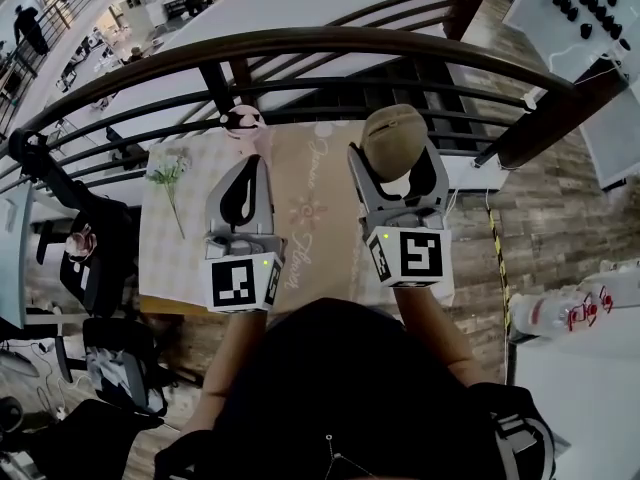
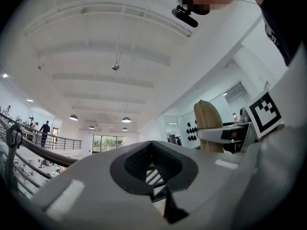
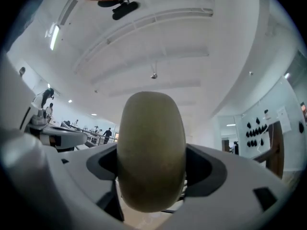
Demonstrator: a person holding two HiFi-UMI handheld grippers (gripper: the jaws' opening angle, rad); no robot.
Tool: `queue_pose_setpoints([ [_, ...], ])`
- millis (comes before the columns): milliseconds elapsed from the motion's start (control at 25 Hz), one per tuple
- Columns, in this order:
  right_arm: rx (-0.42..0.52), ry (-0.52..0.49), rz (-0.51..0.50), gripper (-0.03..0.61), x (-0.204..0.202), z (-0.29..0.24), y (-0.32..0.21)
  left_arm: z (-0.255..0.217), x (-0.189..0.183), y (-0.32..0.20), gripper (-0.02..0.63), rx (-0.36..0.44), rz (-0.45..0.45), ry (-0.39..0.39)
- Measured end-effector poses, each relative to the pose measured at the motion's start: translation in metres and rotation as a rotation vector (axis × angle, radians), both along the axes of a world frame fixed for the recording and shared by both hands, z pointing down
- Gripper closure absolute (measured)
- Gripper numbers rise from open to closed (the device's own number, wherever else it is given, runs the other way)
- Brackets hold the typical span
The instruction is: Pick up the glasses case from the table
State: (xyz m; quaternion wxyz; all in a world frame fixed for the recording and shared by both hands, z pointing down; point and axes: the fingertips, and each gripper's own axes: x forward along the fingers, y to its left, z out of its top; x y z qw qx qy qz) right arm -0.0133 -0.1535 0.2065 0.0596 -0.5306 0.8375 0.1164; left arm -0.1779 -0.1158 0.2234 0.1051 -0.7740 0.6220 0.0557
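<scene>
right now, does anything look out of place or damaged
Nothing stands out. The glasses case is clamped in the right hand-held gripper, intact, and the flower sprig lies flat on the table; nothing is spilled.

Right gripper (image 3: 152, 169) jaws clamped on olive glasses case (image 3: 151, 147), raised ceilingward.

Both grippers, left gripper (image 1: 245, 171) and right gripper (image 1: 396, 160): pale grey moulded shells, with dark grey to black lining on the inner jaw faces. Each rear end carries a white cube with black square markers, the left cube (image 1: 243, 283) and the right cube (image 1: 412, 256), with a small green light near the top edge. Person wears a black top (image 1: 340, 388). Small black device (image 2: 184, 14) mounted at the head.
</scene>
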Motion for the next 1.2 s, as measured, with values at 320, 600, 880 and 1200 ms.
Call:
queue_pose_setpoints([
  [320,-0.053,-0.032,0.026,0.209,0.0054,0.0071,0.0003,0.0051,0.0047,-0.0044,0.603,-0.035,-0.001,-0.015],
  [600,-0.051,-0.021,0.031,0.207,0.0037,0.0071,-0.0019,0.0040,0.0036,-0.0049,0.603,-0.030,0.005,-0.028],
  [880,-0.051,-0.009,0.020,0.209,0.0008,0.0077,-0.0012,0.0028,0.0032,-0.0037,0.603,-0.029,0.000,-0.022],
  [1200,-0.048,0.002,0.008,0.208,-0.0019,0.0082,0.0005,0.0025,0.0031,-0.0020,0.603,-0.031,-0.004,-0.032],
])
